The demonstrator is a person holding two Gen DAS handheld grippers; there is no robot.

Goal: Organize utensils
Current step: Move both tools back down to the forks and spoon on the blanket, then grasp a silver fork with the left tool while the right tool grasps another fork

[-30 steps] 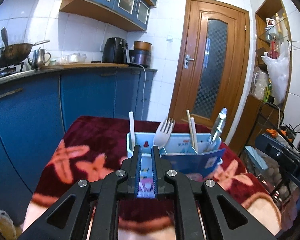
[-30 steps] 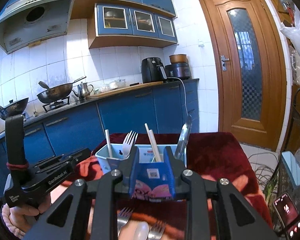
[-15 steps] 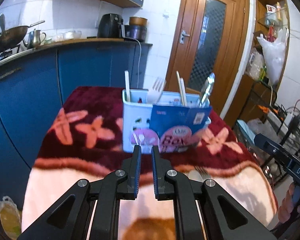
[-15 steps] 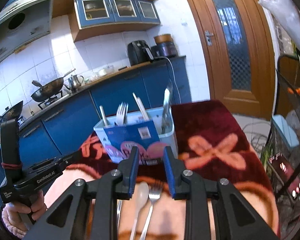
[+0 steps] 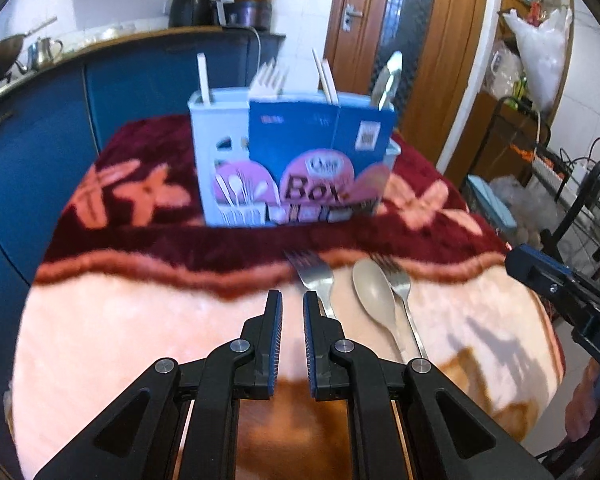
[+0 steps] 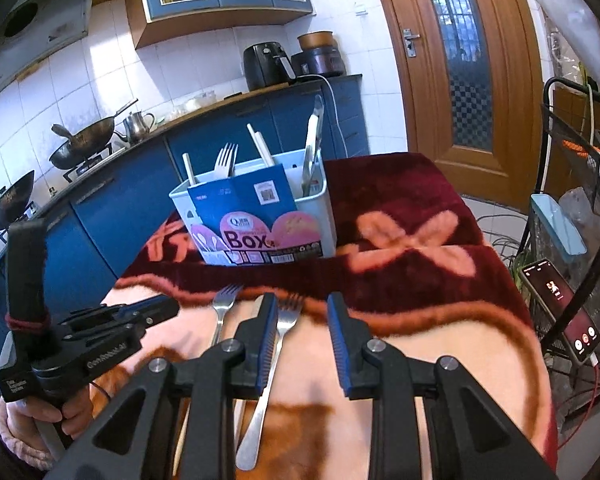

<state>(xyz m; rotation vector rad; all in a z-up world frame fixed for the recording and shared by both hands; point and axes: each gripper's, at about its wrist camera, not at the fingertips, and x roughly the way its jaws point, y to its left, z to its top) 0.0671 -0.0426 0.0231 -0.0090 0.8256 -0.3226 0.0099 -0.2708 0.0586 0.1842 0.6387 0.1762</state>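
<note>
Tongs on the right [image 6: 302,312] stand spread over a thin, stiff, slippery fork [image 6: 274,364], best pinched mid-handle; left tongs [image 5: 288,312] are nearly pressed together, empty.

Surface: table under a plush blanket [image 5: 112,320], dark red with pink flowers far, pale pink near.
Far centre: pale blue utensil box [image 5: 292,152], upright on the red part.
Near, right of centre: left fork [image 5: 314,276], beige spoon [image 5: 374,296], right fork [image 5: 398,280], lying side by side, heads pointing far.
</note>
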